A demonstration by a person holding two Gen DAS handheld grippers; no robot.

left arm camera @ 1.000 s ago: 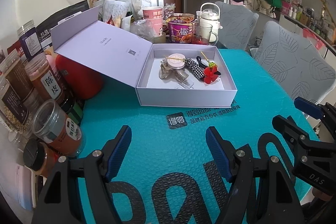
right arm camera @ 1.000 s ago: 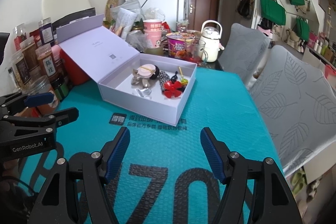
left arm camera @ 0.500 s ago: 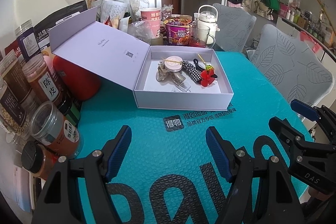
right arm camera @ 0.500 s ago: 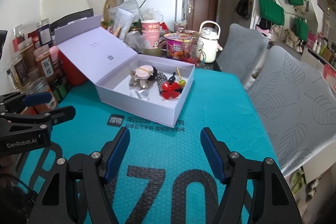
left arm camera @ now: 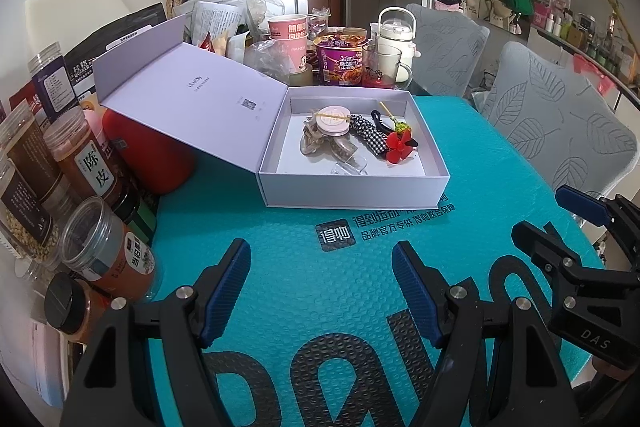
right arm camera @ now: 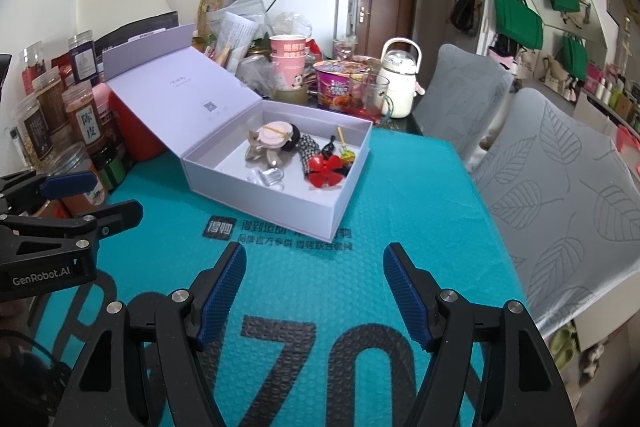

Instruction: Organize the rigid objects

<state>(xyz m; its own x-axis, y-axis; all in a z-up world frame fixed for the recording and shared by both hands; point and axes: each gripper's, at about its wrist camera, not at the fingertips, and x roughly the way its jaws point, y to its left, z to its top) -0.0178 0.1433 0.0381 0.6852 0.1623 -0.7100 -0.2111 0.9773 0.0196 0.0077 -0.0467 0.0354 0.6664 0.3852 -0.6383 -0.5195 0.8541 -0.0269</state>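
Matt lavender cardboard box (left arm camera: 352, 193); teal bubble-textured plastic mat (left arm camera: 320, 291) under it; clear plastic jars (left arm camera: 100, 247) left of left gripper; ribbed blue pads (right arm camera: 224, 287), matt black frame.

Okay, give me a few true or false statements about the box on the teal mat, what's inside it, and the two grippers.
1. The box has its lid open. True.
2. The box is empty. False: it holds hair accessories, among them a red flower clip and a checked scrunchie.
3. The left gripper holds the flower clip. False: its jaws are open with nothing between them.
4. The right gripper is open over the teal mat. True.
5. Jars stand left of the box. True.
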